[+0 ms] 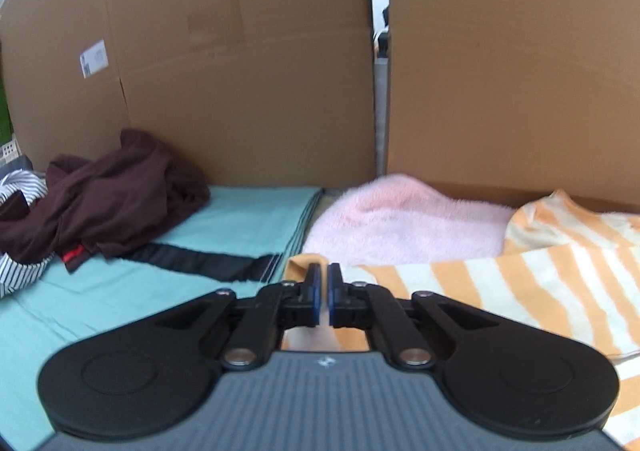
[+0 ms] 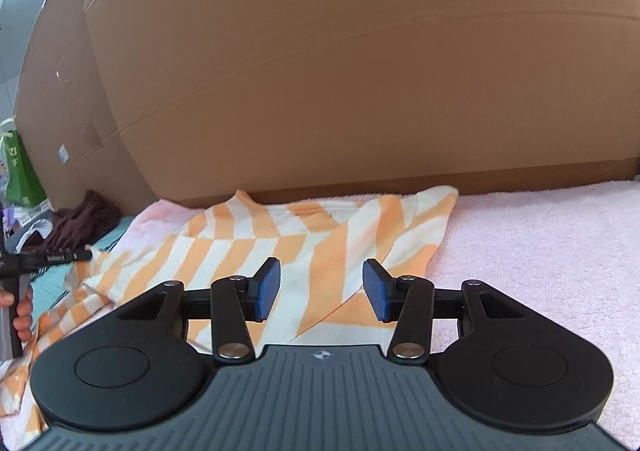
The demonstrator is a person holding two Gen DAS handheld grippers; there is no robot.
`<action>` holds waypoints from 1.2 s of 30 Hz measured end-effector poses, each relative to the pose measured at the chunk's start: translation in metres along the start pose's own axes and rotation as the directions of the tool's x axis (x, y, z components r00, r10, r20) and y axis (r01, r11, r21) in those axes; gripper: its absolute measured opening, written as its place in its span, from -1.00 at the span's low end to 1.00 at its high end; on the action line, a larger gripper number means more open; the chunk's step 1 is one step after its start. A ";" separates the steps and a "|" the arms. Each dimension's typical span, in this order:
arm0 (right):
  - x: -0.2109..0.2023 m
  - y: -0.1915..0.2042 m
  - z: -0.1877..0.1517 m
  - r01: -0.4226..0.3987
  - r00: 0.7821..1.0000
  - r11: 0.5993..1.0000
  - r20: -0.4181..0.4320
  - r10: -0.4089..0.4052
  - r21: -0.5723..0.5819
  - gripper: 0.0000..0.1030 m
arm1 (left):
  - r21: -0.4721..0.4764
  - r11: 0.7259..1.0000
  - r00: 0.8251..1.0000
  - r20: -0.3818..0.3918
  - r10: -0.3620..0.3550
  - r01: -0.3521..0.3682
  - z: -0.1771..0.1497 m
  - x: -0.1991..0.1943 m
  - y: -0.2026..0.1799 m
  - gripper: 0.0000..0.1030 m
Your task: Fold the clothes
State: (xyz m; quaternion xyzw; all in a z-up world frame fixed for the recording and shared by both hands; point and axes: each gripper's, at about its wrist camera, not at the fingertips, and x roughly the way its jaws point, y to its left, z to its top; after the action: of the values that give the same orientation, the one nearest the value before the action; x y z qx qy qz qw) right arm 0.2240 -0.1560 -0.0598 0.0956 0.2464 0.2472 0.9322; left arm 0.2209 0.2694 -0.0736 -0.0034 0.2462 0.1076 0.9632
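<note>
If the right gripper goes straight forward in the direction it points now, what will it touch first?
Most likely the orange-and-white striped garment, which lies spread directly ahead of the open right gripper. Beyond it stands the cardboard box. Depth is unclear, so the gripper's height above the cloth cannot be judged.

Low wrist views, shared striped shirt (image 1: 520,283)

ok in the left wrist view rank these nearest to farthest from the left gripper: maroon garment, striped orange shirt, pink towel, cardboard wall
1. striped orange shirt, right at the left gripper, spreading right
2. pink towel, just beyond, right of centre
3. maroon garment, far left, heaped on the teal cloth
4. cardboard wall, upright behind everything
</note>
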 end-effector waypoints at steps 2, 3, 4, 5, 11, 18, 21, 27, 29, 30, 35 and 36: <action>-0.001 0.001 0.000 -0.001 1.000 1.000 0.010 0.001 -0.009 -0.05 | -0.020 1.000 1.000 0.011 -0.014 0.014 0.003 -0.009 0.003 -1.00; -0.002 0.000 0.001 -0.003 1.000 1.000 0.019 0.003 -0.009 -0.05 | -0.035 0.999 1.000 0.013 -0.019 0.019 0.005 -0.011 0.005 -1.00; -0.003 0.000 0.001 -0.004 1.000 1.000 0.029 0.004 -0.008 -0.05 | -0.051 0.998 1.000 0.015 -0.024 0.025 0.006 -0.013 0.006 -1.00; -0.003 -0.001 0.001 -0.004 1.000 1.000 0.031 0.005 -0.009 -0.03 | -0.066 0.997 0.999 0.018 -0.029 0.030 0.008 -0.015 0.008 -1.00; 0.003 -0.004 0.009 0.135 0.987 0.990 -0.092 -0.131 0.034 -0.27 | -0.166 0.985 0.998 0.016 -0.055 0.057 0.018 -0.014 0.013 -1.00; -0.004 0.007 -0.003 0.138 0.977 0.988 -0.154 -0.148 -0.074 -0.99 | -0.208 0.972 0.993 0.059 -0.098 0.108 0.025 -0.028 0.015 -1.00; 0.001 0.001 -0.008 0.141 0.979 0.989 -0.139 -0.147 -0.054 -1.00 | -0.261 0.955 0.988 0.105 -0.117 0.141 0.029 -0.046 0.024 -1.00; -0.003 -0.012 -0.012 0.096 0.990 0.995 -0.107 -0.092 0.032 -0.87 | -0.288 0.938 0.976 0.159 -0.150 0.191 0.037 -0.076 0.028 -1.00; -0.004 -0.020 -0.012 0.064 0.993 0.995 -0.102 -0.055 0.083 -0.79 | -0.298 0.921 0.963 0.173 -0.208 0.253 0.039 -0.084 0.024 -1.00; -0.005 -0.024 -0.012 0.048 0.994 0.993 -0.099 -0.037 0.108 -0.79 | -0.292 0.914 0.955 0.181 -0.236 0.282 0.040 -0.089 0.020 -1.00; -0.007 -0.027 -0.012 0.037 0.995 0.990 -0.095 -0.024 0.134 -0.79 | -0.222 0.880 0.903 0.197 -0.381 0.420 0.045 -0.111 -0.018 -1.00; -0.008 -0.026 -0.012 0.038 0.995 0.991 -0.094 -0.026 0.132 -0.79 | -0.209 0.868 0.889 0.197 -0.414 0.451 0.045 -0.115 -0.027 -1.00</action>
State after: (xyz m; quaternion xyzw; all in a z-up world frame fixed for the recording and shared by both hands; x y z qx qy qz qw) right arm 0.2223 -0.1816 -0.0748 0.1423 0.3068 0.2192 0.9152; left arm 0.1495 0.2220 0.0197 -0.1713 0.1525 -0.0812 0.9700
